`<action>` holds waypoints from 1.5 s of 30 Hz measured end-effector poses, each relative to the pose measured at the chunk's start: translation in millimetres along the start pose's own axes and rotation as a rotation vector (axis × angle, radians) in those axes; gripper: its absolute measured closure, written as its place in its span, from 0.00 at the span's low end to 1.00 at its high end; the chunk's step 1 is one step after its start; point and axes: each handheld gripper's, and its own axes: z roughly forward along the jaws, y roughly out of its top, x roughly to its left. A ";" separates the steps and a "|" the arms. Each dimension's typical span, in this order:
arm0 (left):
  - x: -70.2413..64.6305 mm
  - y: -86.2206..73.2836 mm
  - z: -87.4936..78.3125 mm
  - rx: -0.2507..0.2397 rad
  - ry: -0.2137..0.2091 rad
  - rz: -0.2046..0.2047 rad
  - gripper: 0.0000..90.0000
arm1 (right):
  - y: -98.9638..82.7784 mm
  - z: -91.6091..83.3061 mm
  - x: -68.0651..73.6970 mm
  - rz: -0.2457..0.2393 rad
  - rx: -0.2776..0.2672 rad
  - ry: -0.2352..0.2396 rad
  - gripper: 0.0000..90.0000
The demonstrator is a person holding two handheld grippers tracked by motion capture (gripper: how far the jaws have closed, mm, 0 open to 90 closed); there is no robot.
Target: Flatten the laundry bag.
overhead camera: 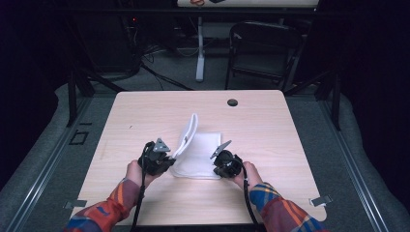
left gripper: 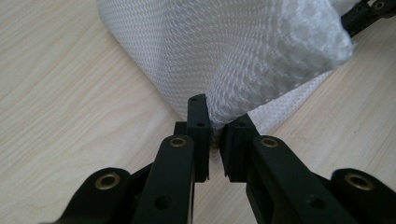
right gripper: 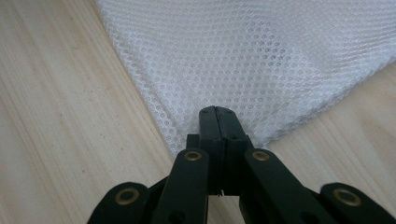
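Note:
A white mesh cloth [overhead camera: 200, 153] lies in the middle of the wooden table [overhead camera: 145, 111]. Its left side stands up off the table in a curved flap. My left gripper [overhead camera: 167, 157] is shut on that side: in the left gripper view the cloth [left gripper: 243, 60] bunches into the narrow gap between the left gripper's [left gripper: 215, 140] jaws. My right gripper [overhead camera: 218, 159] rests at the near right corner. There the cloth [right gripper: 261, 56] lies flat, and the right gripper's [right gripper: 215, 119] jaws are pressed together over its corner.
A round dark grommet [overhead camera: 232, 102] sits near the table's far edge. A folding chair [overhead camera: 261, 48] and a table leg [overhead camera: 200, 53] stand on the floor beyond. Bare wood surrounds the cloth on all sides.

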 end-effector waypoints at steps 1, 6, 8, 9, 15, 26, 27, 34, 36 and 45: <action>0.6 -0.5 0.0 0.005 0.001 -0.003 0.93 | -0.2 0.2 0.1 0.003 -0.004 0.000 1.00; 3.5 -3.7 -0.5 0.002 0.005 -0.026 0.94 | 0.0 -0.2 -0.4 0.000 0.001 -0.001 1.00; 4.2 -4.4 -0.3 0.005 0.000 -0.036 0.95 | 0.0 -0.3 -0.4 -0.001 0.002 -0.002 1.00; 4.8 -4.8 -0.5 0.012 -0.002 -0.035 0.95 | 0.0 -0.5 -0.9 -0.004 0.006 0.000 1.00; 7.8 -7.4 0.3 0.027 0.002 -0.046 0.95 | 0.0 -0.7 -1.2 -0.005 0.007 0.001 1.00; 15.4 -14.2 -0.2 0.057 -0.015 -0.086 0.96 | -0.6 -0.6 -1.8 -0.003 0.004 0.006 1.00; 15.6 -14.8 -0.1 0.058 -0.019 -0.088 0.96 | -0.4 -1.1 -2.4 -0.010 0.010 0.007 1.00; 17.1 -19.4 0.5 0.080 -0.053 -0.101 0.96 | -2.8 -2.5 -6.4 -0.015 0.011 0.022 1.00; 16.9 -19.9 0.9 0.088 -0.062 -0.102 0.95 | -3.7 -3.0 -7.6 -0.015 0.013 0.022 1.00; 17.3 -26.9 -2.7 0.155 -0.120 -0.072 0.84 | -8.0 -8.1 -15.0 -0.023 0.047 0.021 1.00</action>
